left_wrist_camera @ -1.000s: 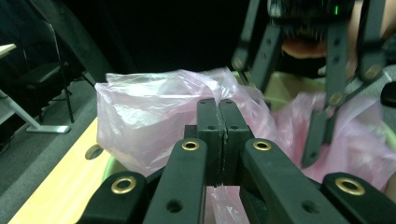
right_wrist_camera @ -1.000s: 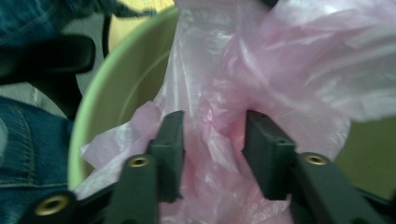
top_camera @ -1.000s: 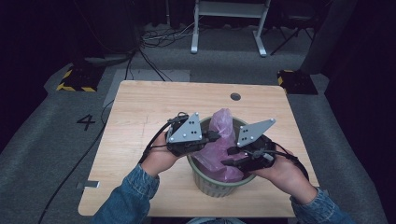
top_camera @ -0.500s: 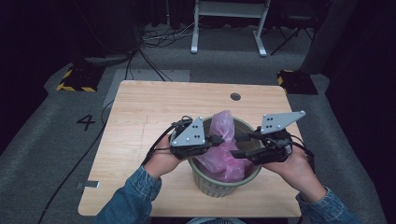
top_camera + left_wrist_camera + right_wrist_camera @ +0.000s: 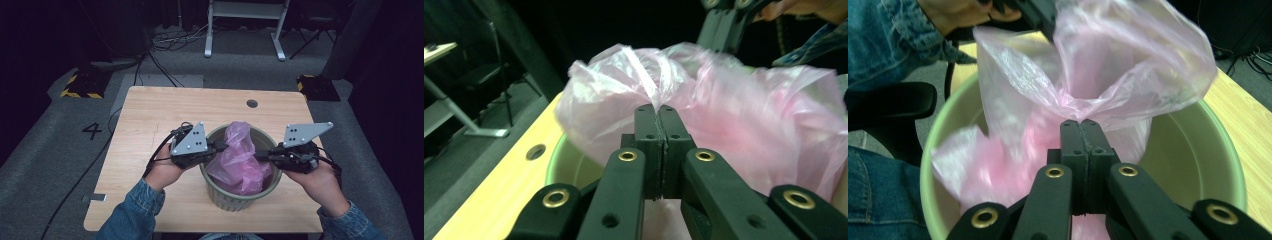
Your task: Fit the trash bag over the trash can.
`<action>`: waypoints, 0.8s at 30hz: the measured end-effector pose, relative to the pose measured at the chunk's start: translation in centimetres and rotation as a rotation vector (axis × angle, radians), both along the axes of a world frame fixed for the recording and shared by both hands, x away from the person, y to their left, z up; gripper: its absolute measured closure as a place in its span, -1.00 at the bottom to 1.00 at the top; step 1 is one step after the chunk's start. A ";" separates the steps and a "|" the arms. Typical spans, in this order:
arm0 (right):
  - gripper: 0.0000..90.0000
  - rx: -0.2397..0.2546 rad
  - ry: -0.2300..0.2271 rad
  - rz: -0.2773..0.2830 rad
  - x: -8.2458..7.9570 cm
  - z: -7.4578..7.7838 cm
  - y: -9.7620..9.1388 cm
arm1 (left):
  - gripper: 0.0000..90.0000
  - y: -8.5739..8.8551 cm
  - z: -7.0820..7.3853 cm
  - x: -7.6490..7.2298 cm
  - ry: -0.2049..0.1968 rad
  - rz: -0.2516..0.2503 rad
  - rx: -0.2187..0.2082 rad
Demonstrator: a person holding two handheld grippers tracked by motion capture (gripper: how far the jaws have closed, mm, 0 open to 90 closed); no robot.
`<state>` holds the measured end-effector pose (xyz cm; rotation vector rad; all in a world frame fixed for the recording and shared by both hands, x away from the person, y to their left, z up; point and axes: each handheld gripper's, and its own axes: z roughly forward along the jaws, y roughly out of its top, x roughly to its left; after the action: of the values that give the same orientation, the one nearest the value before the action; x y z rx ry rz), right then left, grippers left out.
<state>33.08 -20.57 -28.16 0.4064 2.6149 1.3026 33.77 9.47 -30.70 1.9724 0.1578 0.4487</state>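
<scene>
— since a second ago, right gripper (image 5: pixel 261 155) has shifted outward to the rim, jaws just closing on thin pink plastic bag (image 5: pixel 240 160).
— left gripper (image 5: pixel 220 147)?
— unchanged, pinching the bag, which sits in the round green bin (image 5: pixel 220 192).

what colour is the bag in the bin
Pink, see-through bag in a pale green bin; the right gripper view shows it best.

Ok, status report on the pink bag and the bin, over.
Left gripper shut on pink bag. Right gripper just closed, pinching the bag too. Bag sits bunched inside green bin, rim uncovered. Nothing in the way.
</scene>
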 end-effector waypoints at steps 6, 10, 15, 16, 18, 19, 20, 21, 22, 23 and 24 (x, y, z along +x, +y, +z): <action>1.00 0.014 0.013 -0.044 -0.2 -0.5 -2.5 | 0.98 1.4 -0.2 0.1 0.006 0.045 -0.005; 1.00 0.030 0.007 -0.075 -0.6 -0.5 -4.1 | 0.98 1.8 -0.2 0.0 -0.001 0.063 -0.002; 1.00 0.047 -0.003 -0.115 -1.0 -0.2 -6.2 | 0.98 2.2 0.0 -0.1 -0.014 0.079 0.002; 1.00 0.047 -0.004 -0.124 -1.1 -0.2 -6.6 | 0.98 2.2 0.0 -0.2 -0.018 0.081 0.003; 1.00 0.051 -0.008 -0.138 -1.3 -0.1 -7.2 | 0.98 2.2 0.1 -0.2 -0.025 0.083 0.007; 1.00 0.053 -0.008 -0.144 -1.4 -0.1 -7.5 | 0.98 2.2 0.1 -0.2 -0.027 0.083 0.008; 1.00 0.053 -0.010 -0.151 -1.5 -0.1 -7.8 | 0.98 2.2 0.1 -0.2 -0.030 0.086 0.010; 1.00 0.054 -0.011 -0.157 -1.6 0.0 -8.1 | 0.98 2.2 0.2 -0.3 -0.032 0.090 0.013; 1.00 0.053 -0.010 -0.164 -1.7 0.0 -8.4 | 0.98 2.3 0.2 -0.3 -0.035 0.094 0.015; 1.00 0.051 -0.013 -0.169 -1.7 -0.1 -8.7 | 0.98 2.3 0.2 -0.3 -0.035 0.096 0.015; 1.00 0.051 -0.009 -0.177 -1.8 -0.1 -9.0 | 0.98 2.4 0.3 -0.3 -0.038 0.102 0.015</action>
<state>31.28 -29.62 -28.28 0.6228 2.4774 1.3100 33.52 11.87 -30.44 1.9753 0.2328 0.5545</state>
